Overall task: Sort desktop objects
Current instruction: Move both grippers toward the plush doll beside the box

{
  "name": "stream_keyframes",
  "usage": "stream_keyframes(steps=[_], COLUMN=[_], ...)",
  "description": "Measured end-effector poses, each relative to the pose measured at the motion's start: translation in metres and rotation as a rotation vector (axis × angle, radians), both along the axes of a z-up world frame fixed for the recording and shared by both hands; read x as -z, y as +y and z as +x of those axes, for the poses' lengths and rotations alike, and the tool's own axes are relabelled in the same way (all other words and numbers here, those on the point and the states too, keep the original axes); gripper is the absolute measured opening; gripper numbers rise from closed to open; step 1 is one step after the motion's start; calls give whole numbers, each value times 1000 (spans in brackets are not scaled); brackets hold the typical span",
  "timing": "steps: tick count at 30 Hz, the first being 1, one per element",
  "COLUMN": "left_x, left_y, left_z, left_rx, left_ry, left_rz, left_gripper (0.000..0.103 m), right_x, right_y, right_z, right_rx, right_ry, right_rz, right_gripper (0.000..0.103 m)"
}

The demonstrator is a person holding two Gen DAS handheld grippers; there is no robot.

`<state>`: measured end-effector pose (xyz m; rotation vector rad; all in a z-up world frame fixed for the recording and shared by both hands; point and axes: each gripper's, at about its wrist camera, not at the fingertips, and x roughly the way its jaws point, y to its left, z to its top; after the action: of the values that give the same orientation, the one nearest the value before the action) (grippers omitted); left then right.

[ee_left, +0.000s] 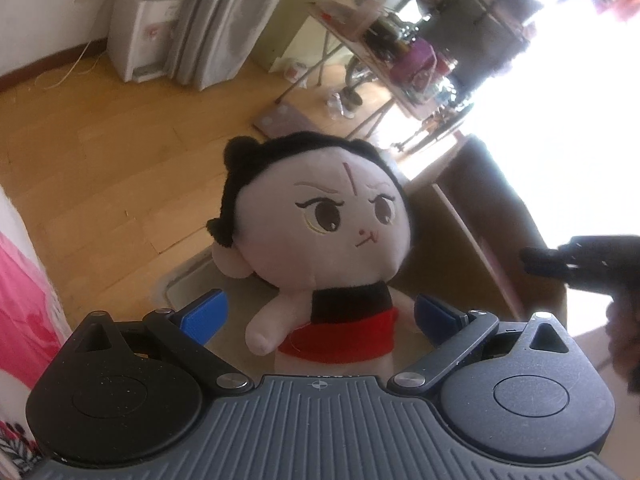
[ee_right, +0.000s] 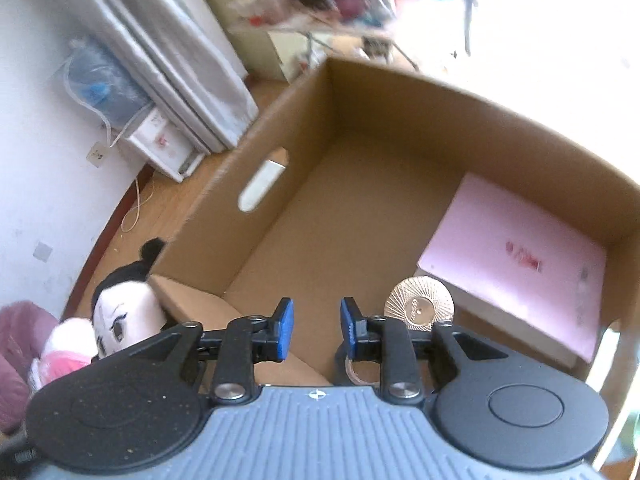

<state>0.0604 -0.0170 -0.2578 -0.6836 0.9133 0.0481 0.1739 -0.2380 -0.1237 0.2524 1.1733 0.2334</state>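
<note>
A plush doll [ee_left: 320,236] with black hair, a pale face and a red and black top stands between the blue pads of my left gripper [ee_left: 320,312]. The jaws are wide open on either side of its body and do not touch it. The doll also shows at the lower left of the right wrist view [ee_right: 120,312], outside the box. My right gripper [ee_right: 316,330] hovers over the open cardboard box [ee_right: 280,128], its jaws part open and empty. Inside the box lie a pink book [ee_right: 516,256] and a round gold disc [ee_right: 420,304].
The box flap [ee_right: 192,300] lies beside the doll. A wooden floor [ee_left: 100,168] spreads beyond. A pink cloth [ee_left: 24,304] is at the left edge. A cluttered folding table [ee_left: 400,52] stands behind. The other gripper's dark body [ee_left: 588,264] shows at the right.
</note>
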Motion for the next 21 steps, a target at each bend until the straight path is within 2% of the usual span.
stream_keyframes(steps=[4, 6, 9, 12, 15, 21], left_x=[2, 1, 2, 4, 4, 9], left_y=[2, 4, 6, 9, 12, 16], left_z=[0, 0, -1, -1, 2, 12], left_rx=[-13, -15, -18, -23, -20, 18], left_ry=[14, 18, 23, 28, 28, 21], left_rz=[16, 28, 46, 68, 91, 119], left_gripper=[101, 101, 101, 101, 101, 101], right_x=[-17, -23, -32, -33, -29, -9], right_y=[34, 53, 78, 97, 113, 141], right_z=[-16, -30, -42, -51, -61, -62], right_rx=[-104, -180, -283, -334, -326, -294], right_ry=[-99, -158, -215, -211, -184, -109], right_rz=[10, 9, 16, 42, 73, 128], right_gripper=[43, 60, 66, 75, 85, 87])
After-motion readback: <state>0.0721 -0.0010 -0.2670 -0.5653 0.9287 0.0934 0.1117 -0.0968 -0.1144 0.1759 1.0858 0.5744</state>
